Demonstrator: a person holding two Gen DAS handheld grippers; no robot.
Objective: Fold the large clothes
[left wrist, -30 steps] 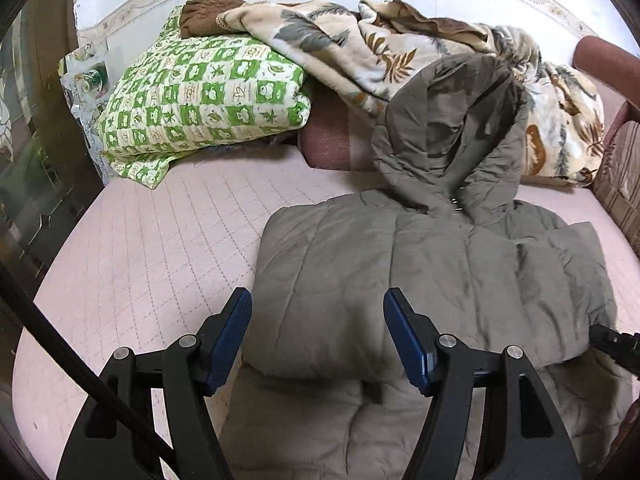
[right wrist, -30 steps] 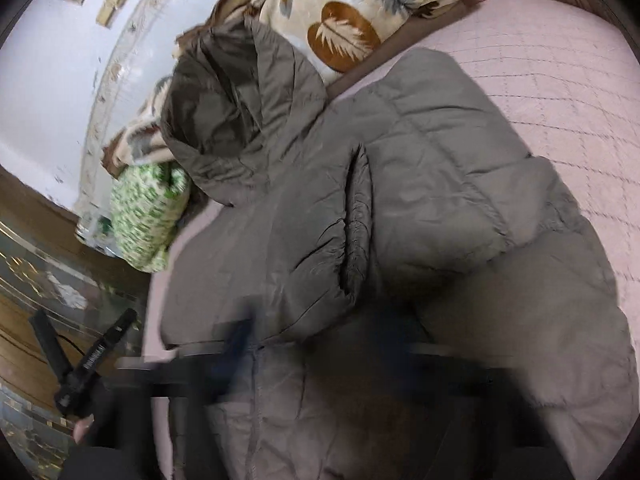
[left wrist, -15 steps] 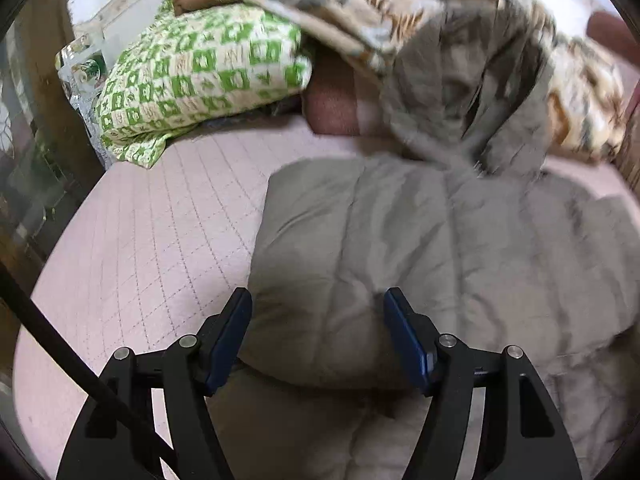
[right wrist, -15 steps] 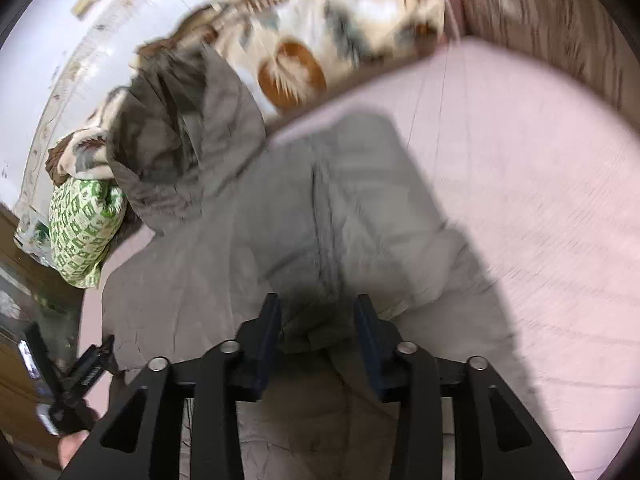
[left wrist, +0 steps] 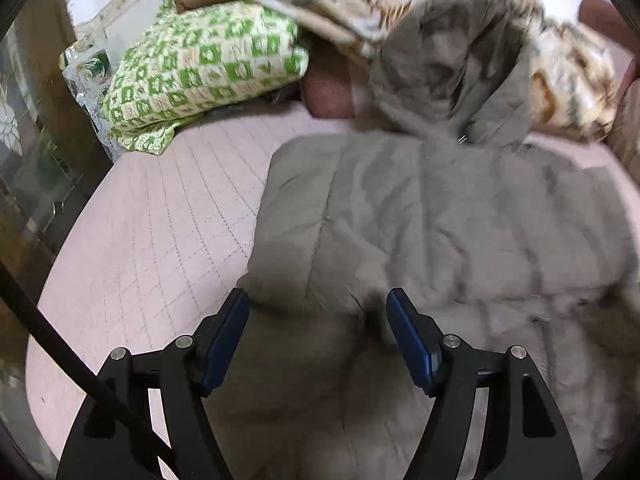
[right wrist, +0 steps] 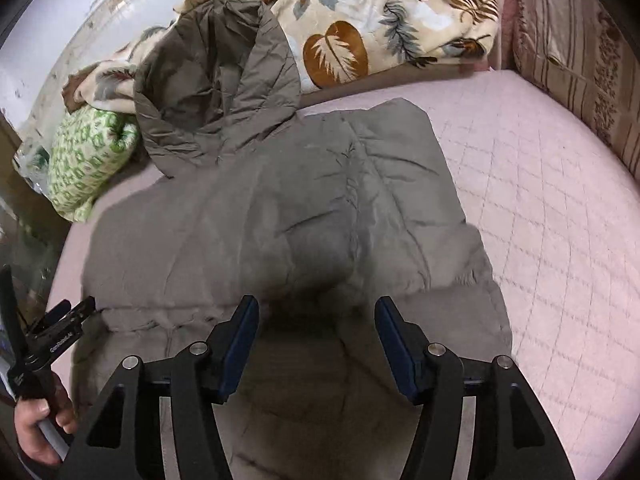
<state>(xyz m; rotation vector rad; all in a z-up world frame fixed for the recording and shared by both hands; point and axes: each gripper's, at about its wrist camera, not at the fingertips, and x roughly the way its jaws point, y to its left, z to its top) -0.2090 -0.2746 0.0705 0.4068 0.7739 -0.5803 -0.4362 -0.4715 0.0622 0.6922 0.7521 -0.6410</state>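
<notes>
The right gripper [right wrist: 316,320], its jaws just opening, hangs spread and empty over the grey padded jacket [right wrist: 280,216]. The left gripper [left wrist: 318,312] is likewise spread above it. The jacket lies folded on the pink bed [right wrist: 540,220], hood against a leaf-print blanket [right wrist: 380,20].

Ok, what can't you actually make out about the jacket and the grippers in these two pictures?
- Left wrist view: jacket hood and blanket smeared by motion blur.
- Right wrist view: jacket hem hidden behind the right gripper.
- Right wrist view: left gripper cut off by the picture's edge.
- Both views: sleeves folded under, out of sight.
</notes>
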